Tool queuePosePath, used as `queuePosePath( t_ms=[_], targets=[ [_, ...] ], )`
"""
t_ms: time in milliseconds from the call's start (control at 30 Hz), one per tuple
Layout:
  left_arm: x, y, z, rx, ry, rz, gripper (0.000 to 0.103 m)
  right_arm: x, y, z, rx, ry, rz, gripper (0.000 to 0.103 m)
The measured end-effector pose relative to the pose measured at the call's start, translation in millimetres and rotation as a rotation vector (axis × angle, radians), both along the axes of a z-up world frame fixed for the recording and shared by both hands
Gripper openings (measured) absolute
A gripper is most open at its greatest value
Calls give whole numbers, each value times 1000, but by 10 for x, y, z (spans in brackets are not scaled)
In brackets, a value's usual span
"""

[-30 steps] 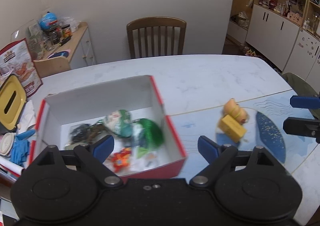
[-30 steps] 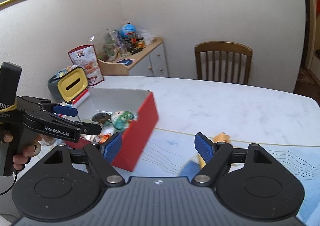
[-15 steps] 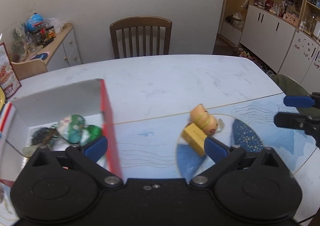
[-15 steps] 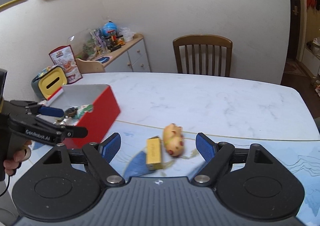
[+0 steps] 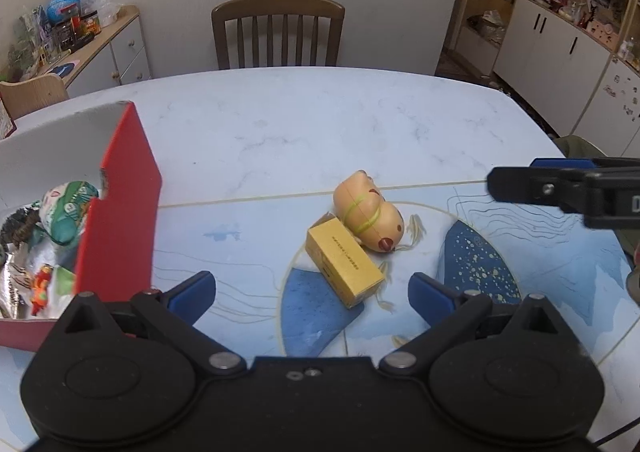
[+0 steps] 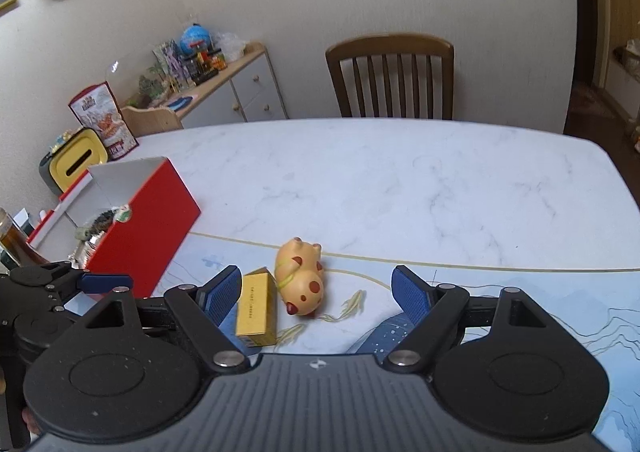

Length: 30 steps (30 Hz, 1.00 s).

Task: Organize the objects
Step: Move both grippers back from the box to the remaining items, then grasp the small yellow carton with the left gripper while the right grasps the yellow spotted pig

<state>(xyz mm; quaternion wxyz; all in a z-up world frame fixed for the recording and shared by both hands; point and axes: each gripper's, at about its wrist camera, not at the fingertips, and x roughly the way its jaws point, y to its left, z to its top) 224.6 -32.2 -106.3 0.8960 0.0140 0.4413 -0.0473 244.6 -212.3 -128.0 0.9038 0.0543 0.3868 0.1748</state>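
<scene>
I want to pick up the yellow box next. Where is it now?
In both wrist views the yellow box lies on the blue-patterned mat, right of the red box, touching the toy pig.

I see a glossy plastic pig toy (image 5: 368, 218), a matt cardboard yellow box (image 5: 343, 261), and a smooth marble-look table (image 5: 320, 124).

Pig toy (image 5: 368, 218) touches carton (image 5: 343, 266), right of toy-filled box (image 5: 120, 212)

Past the pig toy (image 6: 301, 281), bare table (image 6: 400, 180) all the way to the chair (image 6: 390, 80). Left of it, the yellow box (image 6: 257, 306) touches its side, and the red box (image 6: 144, 230) walls off that flank.
</scene>
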Motion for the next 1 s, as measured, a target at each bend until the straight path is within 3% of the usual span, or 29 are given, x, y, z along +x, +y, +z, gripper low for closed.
queuePosePath(
  t_ms=[600, 833, 1000],
  targets=[
    [319, -241, -450, 14, 38, 69, 102, 649, 243, -565, -12, 128, 55, 82],
    [420, -268, -550, 20, 56, 80, 102, 821, 260, -706, 28, 169, 53, 82],
    [469, -279, -575, 24, 62, 83, 95, 911, 308, -796, 52, 194, 48, 82]
  ],
)
